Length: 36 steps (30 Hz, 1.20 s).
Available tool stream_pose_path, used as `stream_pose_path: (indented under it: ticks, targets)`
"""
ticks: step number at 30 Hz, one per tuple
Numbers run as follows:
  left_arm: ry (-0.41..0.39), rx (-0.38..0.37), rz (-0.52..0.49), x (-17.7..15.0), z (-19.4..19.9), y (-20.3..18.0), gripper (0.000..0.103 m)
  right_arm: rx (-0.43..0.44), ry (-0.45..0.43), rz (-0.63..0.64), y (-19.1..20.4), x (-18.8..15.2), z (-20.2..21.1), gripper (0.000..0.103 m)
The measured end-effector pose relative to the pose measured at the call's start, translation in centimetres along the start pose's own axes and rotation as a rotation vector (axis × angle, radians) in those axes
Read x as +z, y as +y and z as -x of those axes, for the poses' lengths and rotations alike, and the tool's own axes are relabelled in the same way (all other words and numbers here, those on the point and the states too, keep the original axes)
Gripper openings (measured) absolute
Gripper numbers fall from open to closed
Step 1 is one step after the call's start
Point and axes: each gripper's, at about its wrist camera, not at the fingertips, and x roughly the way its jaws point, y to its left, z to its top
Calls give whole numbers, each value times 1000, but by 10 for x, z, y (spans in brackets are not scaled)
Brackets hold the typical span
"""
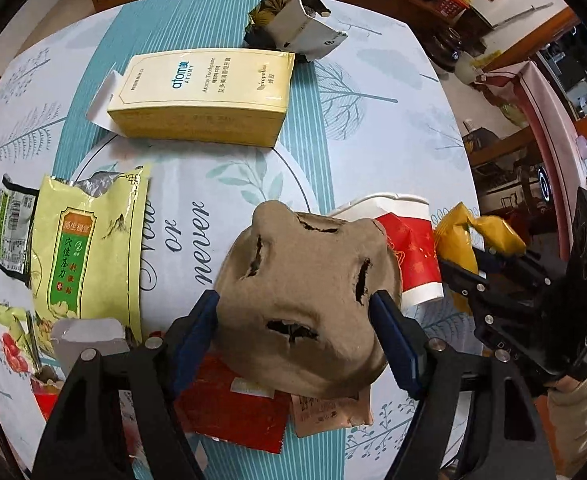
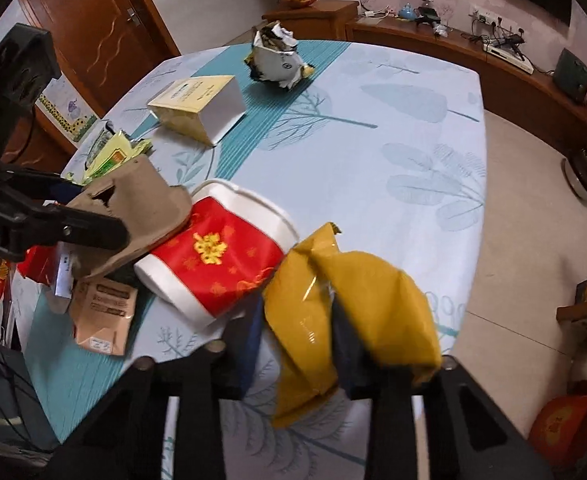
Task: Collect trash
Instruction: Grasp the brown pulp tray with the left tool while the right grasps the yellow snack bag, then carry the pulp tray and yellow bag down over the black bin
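the left gripper (image 1: 295,322) stood wide, its blue pads (image 1: 393,340) pressed on either side of a brown pulp cup carrier (image 1: 301,292) near the table's (image 1: 373,120) near edge. the right gripper (image 2: 293,344) had narrowed onto a yellow wrapper (image 2: 357,300), which bunched between its fingers by the same edge. a red-and-white paper cup (image 2: 217,256) lay on its side between the two, touching the carrier. a yellow toothpaste box (image 1: 201,96) and a crumpled foil bag (image 1: 293,20) sat toward the far edge, a green packet (image 1: 89,248) at the left edge.

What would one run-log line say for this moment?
left gripper: around brown pulp tray | right gripper: shut on yellow wrapper | red paper cup: on table
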Motion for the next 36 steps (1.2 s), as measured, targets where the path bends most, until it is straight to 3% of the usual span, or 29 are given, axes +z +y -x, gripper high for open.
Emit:
stream_pose_path:
  ticks: [3,7,16,29,36]
  targets:
    - [-28,32,-16,-7,7,-4,74,31,1,-29,2,-3,0,14]
    - [-72,68,-38,-21,23,-7,74,96,-38,-102,2,-7,12,14]
    - [-162,38,4,-54,71,0,74,197,-117,-182,23,-17,50,13]
    - [-265,-34,-48,-142,155,6,74,262,-162,-212,112,-61,96,13]
    - [-292,-90,-144,-213,197,25,74,204,-217,-246,179,-106,123,13]
